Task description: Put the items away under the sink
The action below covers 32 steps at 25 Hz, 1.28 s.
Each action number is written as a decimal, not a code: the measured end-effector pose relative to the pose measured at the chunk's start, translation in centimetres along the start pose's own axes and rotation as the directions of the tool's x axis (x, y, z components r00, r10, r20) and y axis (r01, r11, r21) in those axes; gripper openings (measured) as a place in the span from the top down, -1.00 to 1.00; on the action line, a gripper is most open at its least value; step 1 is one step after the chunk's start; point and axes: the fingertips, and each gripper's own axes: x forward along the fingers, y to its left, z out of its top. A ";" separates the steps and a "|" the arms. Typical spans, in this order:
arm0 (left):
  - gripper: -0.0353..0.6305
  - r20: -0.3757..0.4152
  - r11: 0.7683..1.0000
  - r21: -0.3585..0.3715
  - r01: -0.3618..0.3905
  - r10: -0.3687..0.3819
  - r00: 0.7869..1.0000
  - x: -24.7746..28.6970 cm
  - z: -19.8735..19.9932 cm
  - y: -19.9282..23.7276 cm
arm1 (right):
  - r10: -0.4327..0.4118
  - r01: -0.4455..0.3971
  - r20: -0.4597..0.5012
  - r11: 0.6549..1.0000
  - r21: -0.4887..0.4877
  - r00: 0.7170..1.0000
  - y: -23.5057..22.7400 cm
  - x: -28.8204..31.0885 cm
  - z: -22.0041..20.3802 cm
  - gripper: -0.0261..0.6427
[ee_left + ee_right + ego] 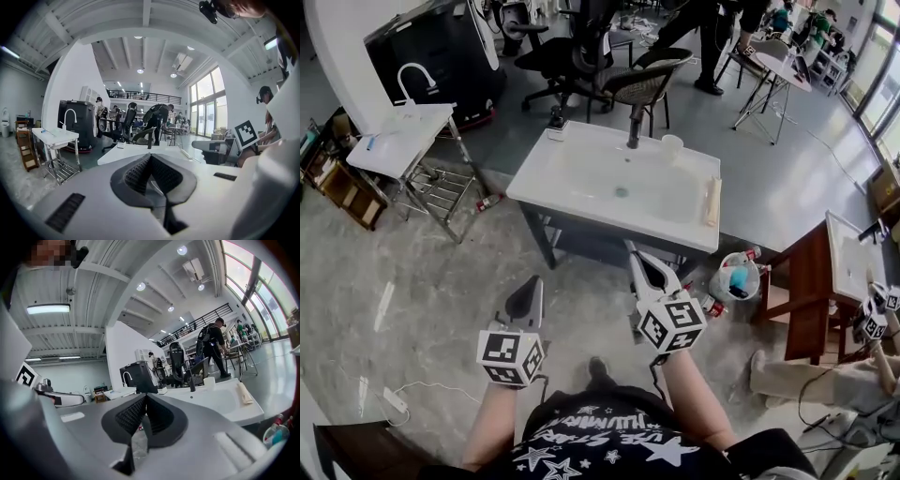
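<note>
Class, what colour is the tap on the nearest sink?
The tap is black, clearest in the head view.

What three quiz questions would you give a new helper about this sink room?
1. True or false: the left hand-held gripper holds a bottle.
2. Pick one, going by the head view: the white cup on the sink stands (A) left of the black faucet, (B) right of it, (C) on the floor.
3. Fill in, going by the head view: the clear tub of bottles sits on the floor by the sink's ___ end.

Key: 1 false, its jaws are together with nothing between them; 2 B; 3 right.
</note>
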 end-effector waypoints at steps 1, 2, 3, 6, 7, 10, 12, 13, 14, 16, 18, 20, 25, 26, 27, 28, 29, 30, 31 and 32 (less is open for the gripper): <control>0.87 0.001 1.000 0.000 -0.001 0.001 1.000 0.8 0.2 -0.1 | 0.002 -0.002 0.000 1.000 -0.003 1.000 -0.6 0.6 0.2 0.91; 0.87 0.004 1.000 -0.001 -0.002 0.002 1.000 1.5 0.3 -0.3 | 0.004 -0.004 -0.005 1.000 -0.014 1.000 -1.1 1.1 0.4 0.91; 0.87 0.008 1.000 -0.004 -0.005 0.005 1.000 2.0 0.5 -0.4 | 0.007 -0.008 -0.012 1.000 -0.030 1.000 -1.4 1.7 0.5 0.91; 0.87 0.014 1.000 0.000 -0.026 0.026 1.000 2.9 0.5 -0.3 | 0.036 -0.038 -0.029 0.997 -0.071 0.999 -1.3 3.5 1.0 0.91; 0.87 0.009 0.999 0.006 -0.034 0.034 0.999 3.1 0.5 -0.1 | 0.049 -0.051 -0.028 0.996 -0.077 0.998 -1.1 4.1 1.3 0.91; 0.87 0.004 0.998 0.003 -0.057 0.057 0.998 3.5 0.6 1.1 | 0.073 -0.075 -0.026 0.994 -0.078 0.997 -0.8 5.3 1.6 0.91; 0.87 0.008 0.997 -0.011 -0.078 0.078 0.997 3.7 0.6 2.2 | 0.082 -0.085 -0.036 0.994 -0.075 0.996 -0.8 5.8 1.2 0.91; 0.87 0.012 0.996 -0.018 -0.086 0.086 0.996 3.9 0.7 2.8 | 0.083 -0.086 -0.042 0.994 -0.074 0.996 -0.9 6.1 1.0 0.91; 0.87 0.017 0.996 -0.023 -0.089 0.090 0.996 4.3 0.9 3.3 | 0.081 -0.085 -0.047 0.994 -0.074 0.996 -1.1 6.4 0.9 0.91; 0.87 0.024 0.997 -0.027 -0.078 0.078 0.997 5.5 1.1 3.9 | 0.073 -0.077 -0.054 0.994 -0.074 0.996 -1.6 7.1 0.7 0.91; 0.87 0.024 0.999 -0.020 -0.049 0.050 0.998 7.1 1.4 4.2 | 0.054 -0.058 -0.057 0.996 -0.072 0.997 -2.3 8.0 0.7 0.91; 0.87 0.021 1.000 -0.014 -0.016 0.017 1.000 8.7 1.6 4.6 | 0.025 -0.029 -0.056 0.997 -0.067 0.998 -3.0 9.2 0.9 0.91; 0.87 0.015 0.999 -0.011 0.031 -0.031 0.999 12.3 2.2 7.3 | -0.014 0.010 -0.060 0.998 -0.069 0.998 -3.5 13.2 1.0 0.91; 0.87 0.015 0.999 -0.013 0.038 -0.037 0.999 13.0 2.4 8.0 | -0.021 0.017 -0.064 0.998 -0.068 0.998 -3.6 14.1 1.0 0.91; 0.87 0.015 0.999 -0.011 0.045 -0.045 0.999 13.8 2.7 8.8 | -0.026 0.022 -0.068 0.998 -0.067 0.997 -3.6 15.2 1.0 0.91; 0.87 0.016 0.999 -0.006 0.052 -0.051 0.999 14.5 3.0 9.6 | -0.028 0.023 -0.071 0.997 -0.067 0.997 -3.5 16.3 1.0 0.91; 0.87 0.015 0.998 0.002 0.057 -0.057 0.998 15.3 3.3 10.6 | -0.026 0.021 -0.075 0.997 -0.069 0.997 -3.3 17.6 1.1 0.91; 0.87 0.013 0.998 0.007 0.062 -0.063 0.998 16.1 3.6 11.5 | -0.025 0.020 -0.077 0.997 -0.072 0.997 -3.1 18.9 1.3 0.91; 0.87 0.010 0.998 0.008 0.068 -0.068 0.998 16.9 3.9 12.5 | -0.027 0.021 -0.078 0.997 -0.075 0.997 -2.8 20.1 1.4 0.91; 0.87 0.008 0.997 0.007 0.074 -0.074 0.997 17.6 4.1 13.5 | -0.033 0.027 -0.078 0.997 -0.077 0.996 -2.7 21.4 1.5 0.91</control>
